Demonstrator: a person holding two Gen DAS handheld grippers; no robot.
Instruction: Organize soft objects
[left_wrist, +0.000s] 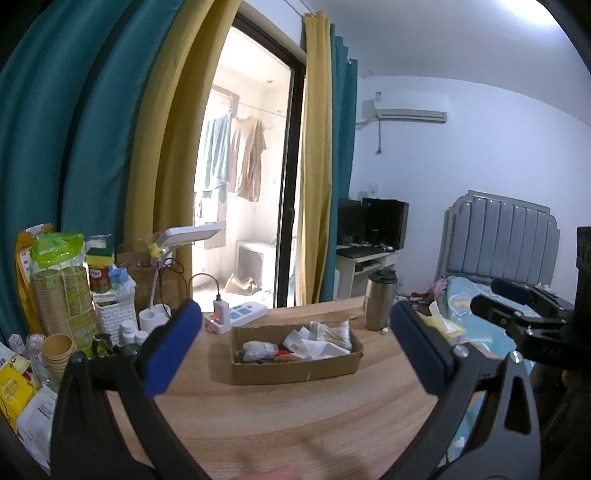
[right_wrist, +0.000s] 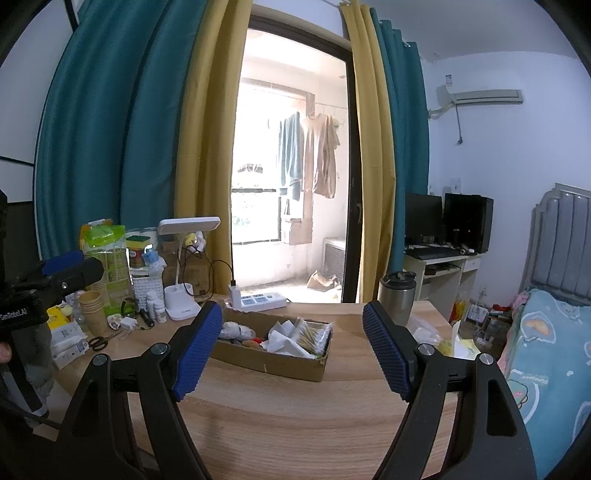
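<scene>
Both claws are held above the near edge of a wooden desk, and nothing is gripped by either. The left claw is spread wide, its blue pads standing well apart with only bare desk seen between them. The right claw is likewise spread wide and is empty; in the right wrist view part of the left claw's body is seen at the left margin.

A shallow cardboard box is set near the middle of the desk, toward its far edge, and the soft things are found inside it: crumpled white tissue or cloth, a clear plastic-wrapped bundle at the left end, and a packet of cotton swabs at the right end (a few small red and brown items lie between, too small to be told).

A steel tumbler is stood upright at the far right corner, just beyond the box. A white power strip is laid along the far edge, and a white desk lamp is placed beside it. The left edge is crowded with paper cups, packets and bottles. A bed is seen off the right edge.
</scene>
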